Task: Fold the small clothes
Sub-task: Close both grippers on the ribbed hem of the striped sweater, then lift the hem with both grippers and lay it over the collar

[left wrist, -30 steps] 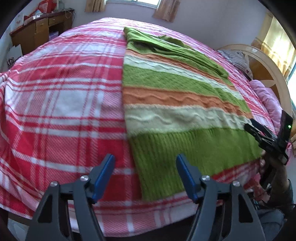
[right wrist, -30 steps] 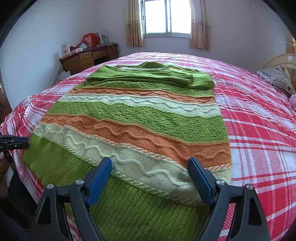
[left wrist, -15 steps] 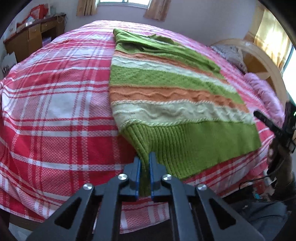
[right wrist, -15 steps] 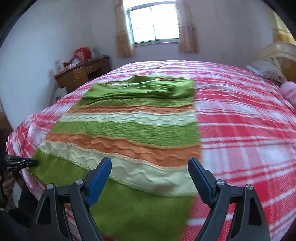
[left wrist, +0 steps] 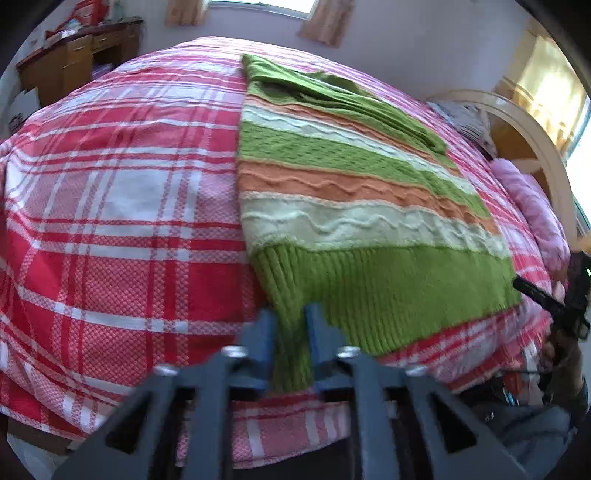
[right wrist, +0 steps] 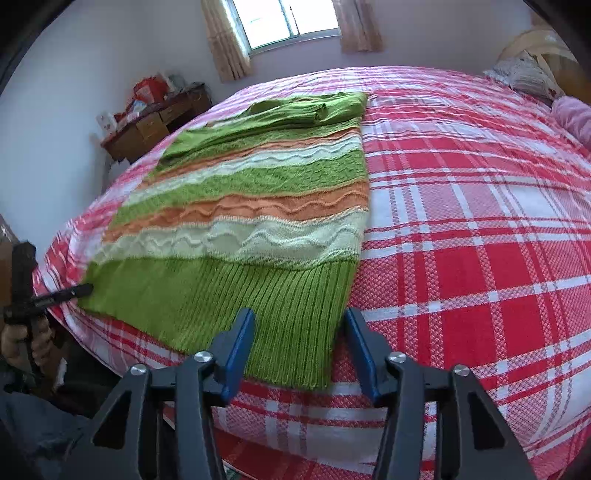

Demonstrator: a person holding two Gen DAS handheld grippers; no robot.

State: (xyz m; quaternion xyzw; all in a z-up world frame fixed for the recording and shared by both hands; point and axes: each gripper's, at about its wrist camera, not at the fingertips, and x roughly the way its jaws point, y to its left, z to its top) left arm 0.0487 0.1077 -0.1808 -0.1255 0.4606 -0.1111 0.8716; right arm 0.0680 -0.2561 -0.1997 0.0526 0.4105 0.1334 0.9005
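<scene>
A knitted sweater [left wrist: 354, 206] striped green, orange and cream lies flat on the red plaid bed [left wrist: 110, 206], its sleeves folded across the far end. The left corner of its ribbed green hem [left wrist: 291, 325] fills the narrow gap in my left gripper [left wrist: 290, 332], whose jaws are opening; the cloth is bunched and drawn up toward it. My right gripper [right wrist: 299, 350] straddles the hem's right corner [right wrist: 317, 332] with its jaws closing, and the blue pads [right wrist: 240, 347] stand clear of the cloth. Each gripper shows at the other view's edge: right gripper [left wrist: 532, 291], left gripper [right wrist: 74, 291].
A wooden desk [right wrist: 159, 118] with red bags stands by the far wall under a curtained window [right wrist: 291, 18]. A curved headboard [left wrist: 524, 122], a pink pillow [left wrist: 535, 210] and a grey one [left wrist: 465, 118] lie at the bed's head. The bed edge runs just below both grippers.
The left gripper shut on the hem's left corner, then its jaws widened a little with cloth still between them. The right gripper slid right to the hem's right corner and its jaws narrowed.
</scene>
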